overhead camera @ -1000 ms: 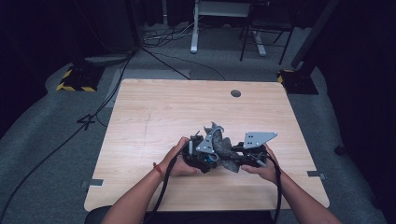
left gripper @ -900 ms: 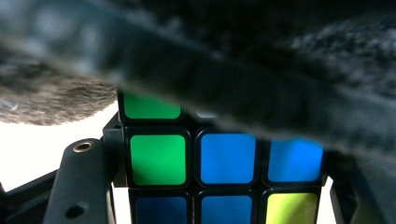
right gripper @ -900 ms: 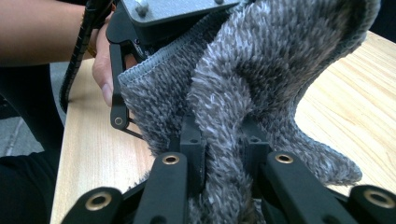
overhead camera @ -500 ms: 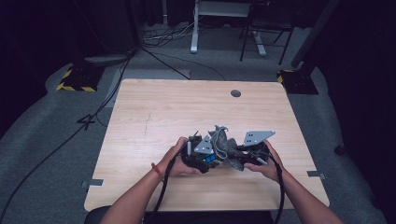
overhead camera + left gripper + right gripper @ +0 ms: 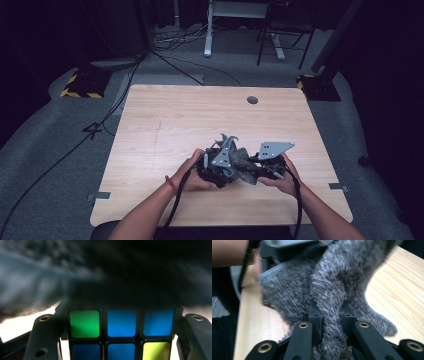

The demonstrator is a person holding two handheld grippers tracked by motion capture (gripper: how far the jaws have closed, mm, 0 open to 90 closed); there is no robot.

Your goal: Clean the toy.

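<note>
A colour-tiled puzzle cube (image 5: 121, 326), showing green, blue and yellow tiles, sits clamped between the jaws of my left gripper (image 5: 121, 322). A grey fuzzy cloth (image 5: 332, 287) is pinched in my right gripper (image 5: 331, 315), which is shut on a fold of it. In the high view the left gripper (image 5: 216, 169) and the right gripper (image 5: 266, 167) face each other close together near the table's front middle. The cloth (image 5: 243, 162) is bunched between them. In the left gripper view the cloth (image 5: 75, 277) drapes dark and blurred over the cube's far side.
The light wooden table (image 5: 165, 120) has a round cable hole (image 5: 252, 100) at the back right. Both forearms come in over the front edge, with black cables trailing down. Beyond the table are a grey floor, loose cables and desk legs (image 5: 207, 30).
My right gripper has shifted slightly to the left with the cloth, pressing it closer against the cube. The left gripper has barely moved.
</note>
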